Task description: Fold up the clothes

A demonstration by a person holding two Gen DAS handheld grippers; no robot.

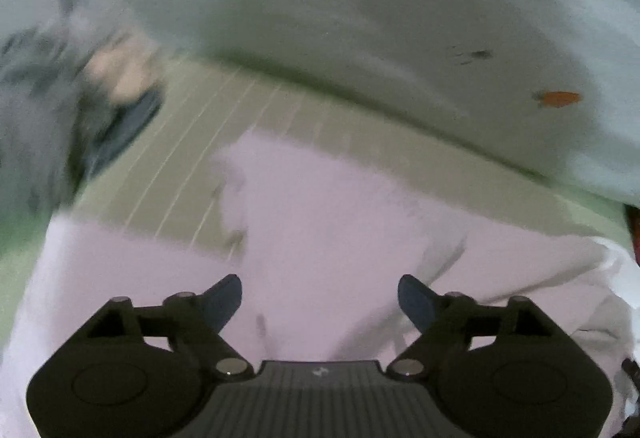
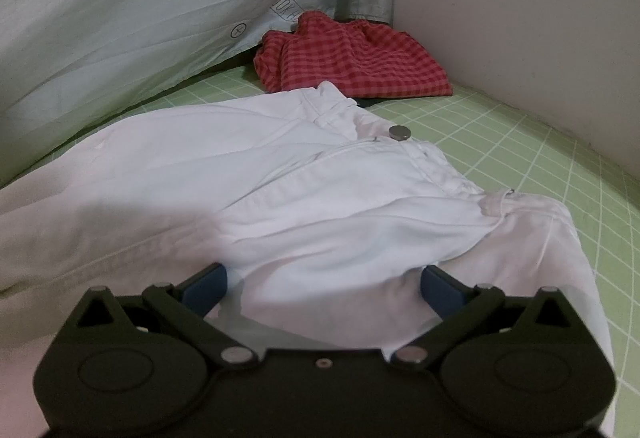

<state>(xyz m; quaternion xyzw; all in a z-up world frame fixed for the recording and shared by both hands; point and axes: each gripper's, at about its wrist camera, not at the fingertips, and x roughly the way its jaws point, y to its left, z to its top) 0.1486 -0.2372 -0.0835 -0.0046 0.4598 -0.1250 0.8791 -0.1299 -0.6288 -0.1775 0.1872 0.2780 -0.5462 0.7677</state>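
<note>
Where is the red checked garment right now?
In the right wrist view, the red checked garment lies on the green sheet, just beyond the white trousers' waistband, between the pale bedding and the wall.

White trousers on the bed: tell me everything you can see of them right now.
The white trousers look like cotton or light denim, unfolded and wrinkled, lying on the green grid sheet. The waistband points away, with belt loops and a silver button. Its far corner overlaps the red checked garment. The right gripper is open with a bunched fold between its fingers. The left gripper, also open, hangs over the fabric in a blurred view.
</note>
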